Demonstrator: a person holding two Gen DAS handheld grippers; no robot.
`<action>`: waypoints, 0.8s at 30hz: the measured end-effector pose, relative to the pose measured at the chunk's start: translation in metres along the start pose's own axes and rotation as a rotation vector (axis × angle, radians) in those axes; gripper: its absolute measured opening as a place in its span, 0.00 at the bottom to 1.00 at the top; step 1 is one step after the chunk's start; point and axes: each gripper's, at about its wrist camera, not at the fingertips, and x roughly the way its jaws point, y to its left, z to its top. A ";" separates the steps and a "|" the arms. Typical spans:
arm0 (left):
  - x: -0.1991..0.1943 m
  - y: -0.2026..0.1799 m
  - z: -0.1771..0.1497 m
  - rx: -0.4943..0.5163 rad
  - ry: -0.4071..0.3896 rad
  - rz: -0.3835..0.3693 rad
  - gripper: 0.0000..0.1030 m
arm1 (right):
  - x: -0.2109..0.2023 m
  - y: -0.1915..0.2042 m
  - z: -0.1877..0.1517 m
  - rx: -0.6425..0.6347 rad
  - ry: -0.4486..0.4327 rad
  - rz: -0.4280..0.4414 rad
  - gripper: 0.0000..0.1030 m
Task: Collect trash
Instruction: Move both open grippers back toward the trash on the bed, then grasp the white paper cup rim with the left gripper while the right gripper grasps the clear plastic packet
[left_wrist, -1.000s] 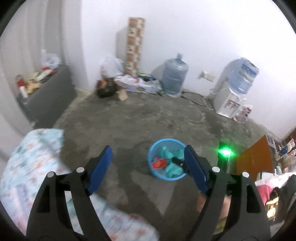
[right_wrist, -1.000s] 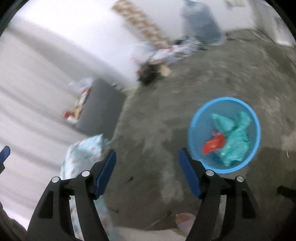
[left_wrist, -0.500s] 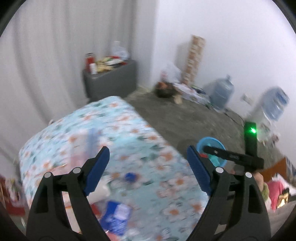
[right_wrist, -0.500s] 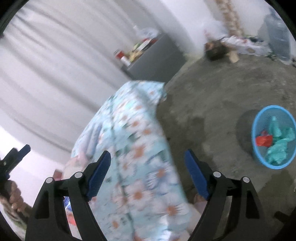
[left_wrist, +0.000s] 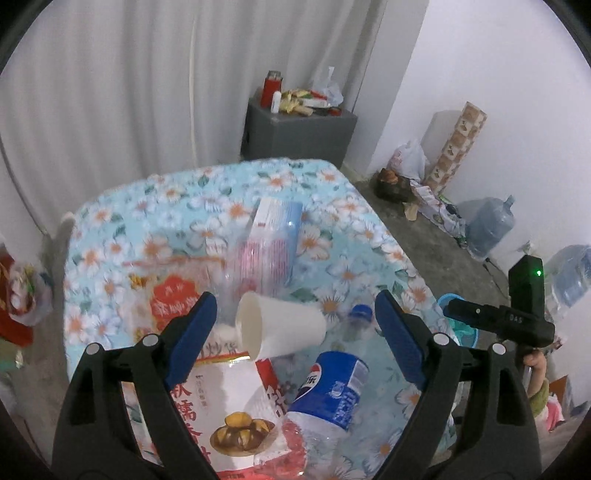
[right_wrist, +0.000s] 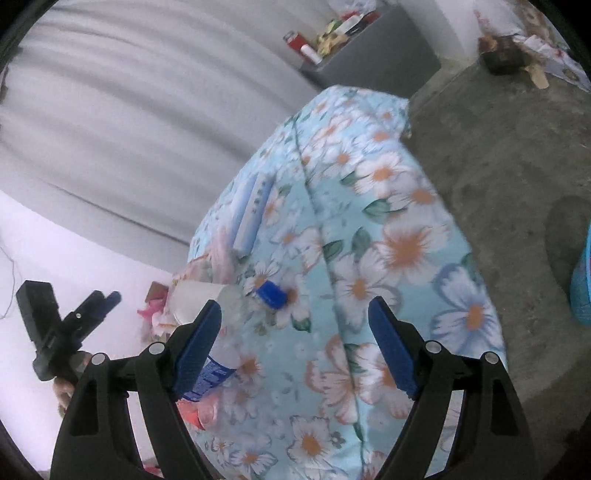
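Observation:
Trash lies on a table under a flowered cloth (left_wrist: 332, 206). A white paper cup (left_wrist: 284, 326) rests on its side, and beside it lies a plastic cola bottle (left_wrist: 328, 384) with a blue cap (left_wrist: 361, 313). A snack bag (left_wrist: 221, 402) and a tissue pack (left_wrist: 277, 218) lie there too. My left gripper (left_wrist: 295, 306) hovers open over the cup, touching nothing. My right gripper (right_wrist: 295, 306) is open above the cloth (right_wrist: 369, 221), with the bottle (right_wrist: 221, 360), its cap (right_wrist: 271, 293) and the cup (right_wrist: 192, 295) by its left finger. The blue basket (right_wrist: 581, 280) sits at the right edge.
A grey cabinet (left_wrist: 299, 129) with clutter on top stands against the curtain. Water jugs (left_wrist: 487, 225), bags and a patterned box (left_wrist: 458, 147) line the far wall. The basket's rim (left_wrist: 448, 301) peeks out behind my right gripper (left_wrist: 498, 321). Bare concrete floor (right_wrist: 517, 129) lies right of the table.
Both views swung from the floor and basket to the tabletop. The cup, bottle and bags came into view under the left gripper, and the basket slid to the frame edges.

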 end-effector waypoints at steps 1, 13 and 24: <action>0.004 0.005 -0.003 -0.008 0.003 -0.009 0.80 | 0.005 0.003 0.001 -0.002 0.009 0.002 0.77; 0.057 0.036 -0.028 -0.102 0.105 -0.156 0.64 | 0.064 0.057 0.053 -0.032 0.163 0.230 0.77; 0.075 0.059 -0.036 -0.181 0.139 -0.242 0.42 | 0.176 0.094 0.071 -0.017 0.423 0.179 0.64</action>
